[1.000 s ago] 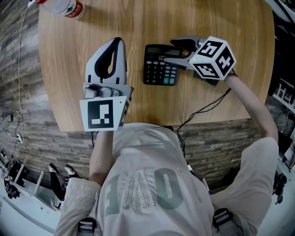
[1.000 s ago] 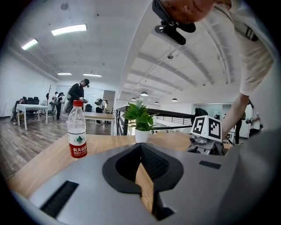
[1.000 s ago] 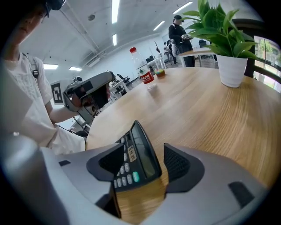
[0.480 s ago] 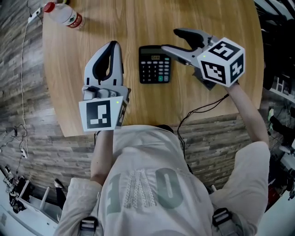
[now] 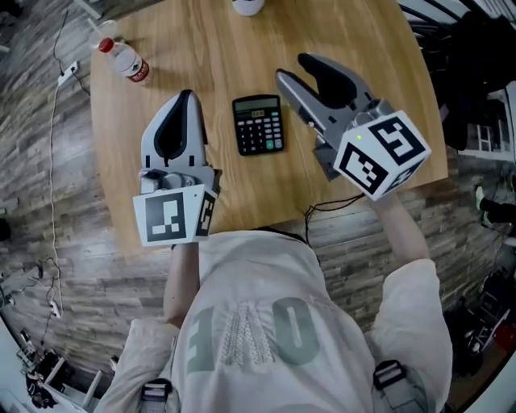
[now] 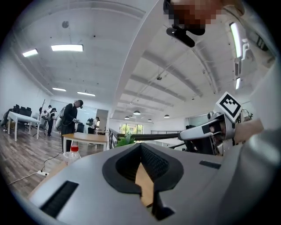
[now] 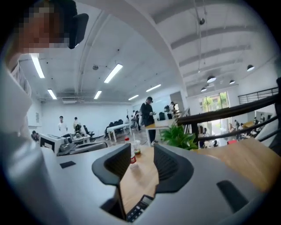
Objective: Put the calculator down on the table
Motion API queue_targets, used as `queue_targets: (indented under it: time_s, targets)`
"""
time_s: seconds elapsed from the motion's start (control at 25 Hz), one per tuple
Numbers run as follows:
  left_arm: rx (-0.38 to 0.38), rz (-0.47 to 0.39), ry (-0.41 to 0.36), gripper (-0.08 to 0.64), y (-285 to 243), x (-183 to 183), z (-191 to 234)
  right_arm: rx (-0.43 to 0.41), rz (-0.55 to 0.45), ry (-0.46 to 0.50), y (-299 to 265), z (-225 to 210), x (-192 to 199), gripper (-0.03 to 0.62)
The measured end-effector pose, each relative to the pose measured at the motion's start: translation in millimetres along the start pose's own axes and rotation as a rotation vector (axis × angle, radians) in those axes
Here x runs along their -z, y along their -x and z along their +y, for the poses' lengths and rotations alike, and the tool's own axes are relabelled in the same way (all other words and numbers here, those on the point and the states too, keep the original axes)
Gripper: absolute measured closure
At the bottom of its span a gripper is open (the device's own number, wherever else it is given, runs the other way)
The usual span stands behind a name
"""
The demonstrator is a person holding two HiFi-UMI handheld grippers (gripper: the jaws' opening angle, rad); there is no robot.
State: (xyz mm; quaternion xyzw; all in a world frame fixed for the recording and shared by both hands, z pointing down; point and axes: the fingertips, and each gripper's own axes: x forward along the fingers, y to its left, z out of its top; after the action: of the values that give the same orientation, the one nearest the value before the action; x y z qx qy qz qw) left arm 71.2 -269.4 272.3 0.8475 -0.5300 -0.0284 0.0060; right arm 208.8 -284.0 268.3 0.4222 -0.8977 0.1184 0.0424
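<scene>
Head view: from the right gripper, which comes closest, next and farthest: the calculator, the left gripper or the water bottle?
1. Calculator, just left of the right gripper.
2. Left gripper, farther left.
3. Water bottle, at the far left edge.

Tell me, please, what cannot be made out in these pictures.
1. Display of the calculator: head view, figures too small to read.
2. Most of the calculator in the right gripper view: only a corner of keys shows, and the body of the right tongs hides the rest.
3. White thing: head view, cut off by the top edge.
4. Label on the bottle: head view, print too small.
</scene>
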Motion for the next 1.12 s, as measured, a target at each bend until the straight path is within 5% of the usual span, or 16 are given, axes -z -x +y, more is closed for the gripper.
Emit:
queue_targets:
  time_s: [0.16, 0.44, 0.8, 1.12]
  targets:
    - [0.016, -0.084, -0.018, 0.551, 20.4, -43.5, -12.1, 0.102, -0.160, 0.019, 35.8, 25.5, -30.8, 0.545]
    - [0.062, -0.195, -0.074, 0.551, 37.6, -91.6, -37.5, 0.327, -0.366, -0.032, 94.1, 36.7, -48.4, 0.554]
    - [0.080, -0.237, -0.119, 0.551, 54.8, -108.2, -54.5, 0.491, -0.317, -0.020, 116.1, 45.9, -9.0, 0.563]
    - [0.073, -0.249, -0.132, 0.551, 62.2, -113.4, -56.7, 0.518, -0.314, -0.006, 125.6, 45.9, -9.6, 0.563]
